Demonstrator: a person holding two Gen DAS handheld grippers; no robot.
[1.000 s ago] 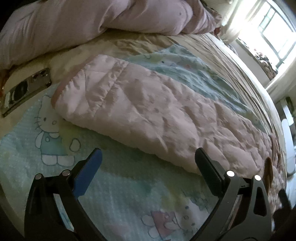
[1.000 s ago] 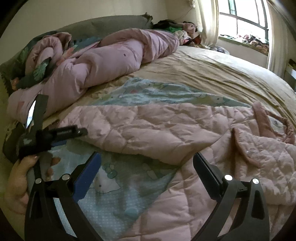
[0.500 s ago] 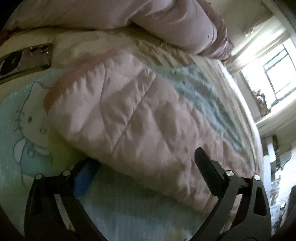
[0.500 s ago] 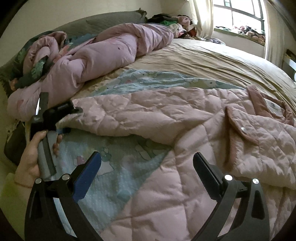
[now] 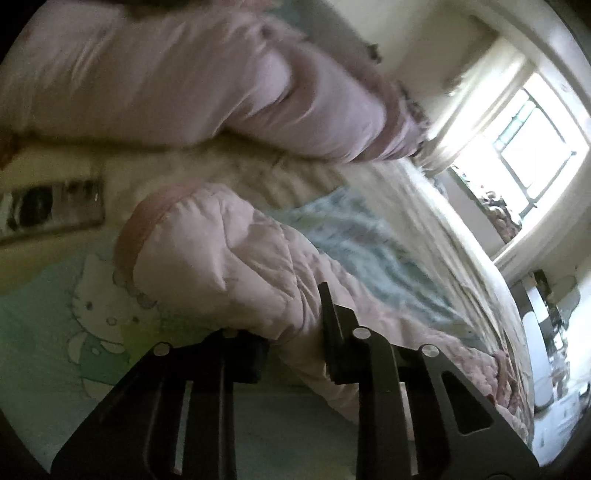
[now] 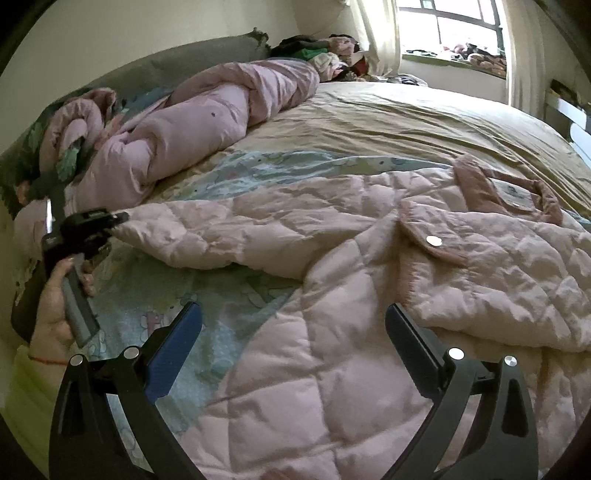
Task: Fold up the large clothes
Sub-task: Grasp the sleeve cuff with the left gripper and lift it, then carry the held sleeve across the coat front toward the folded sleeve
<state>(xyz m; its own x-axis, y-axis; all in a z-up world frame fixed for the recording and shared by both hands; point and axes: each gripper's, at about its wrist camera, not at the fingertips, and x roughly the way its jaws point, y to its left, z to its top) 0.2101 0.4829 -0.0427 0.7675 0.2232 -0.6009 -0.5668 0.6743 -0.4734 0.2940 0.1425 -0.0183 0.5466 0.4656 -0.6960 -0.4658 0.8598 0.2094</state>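
Sleeve cuff: now clamped.
Your left gripper (image 5: 291,332) has closed on the jacket (image 6: 369,295) sleeve (image 5: 229,258) spread on the bed (image 6: 406,122); right gripper (image 6: 293,332) hovers apart; fold can start.

home bedroom | bed (image 6: 369,122) | duvet (image 6: 192,129) | window (image 6: 461,22)

Window (image 5: 532,147) glare overexposes; left wrist view motion-blurred, fisheye edges dark.

Left gripper (image 5: 295,328) fingers clamped together; right gripper (image 6: 293,325) fingers spread.
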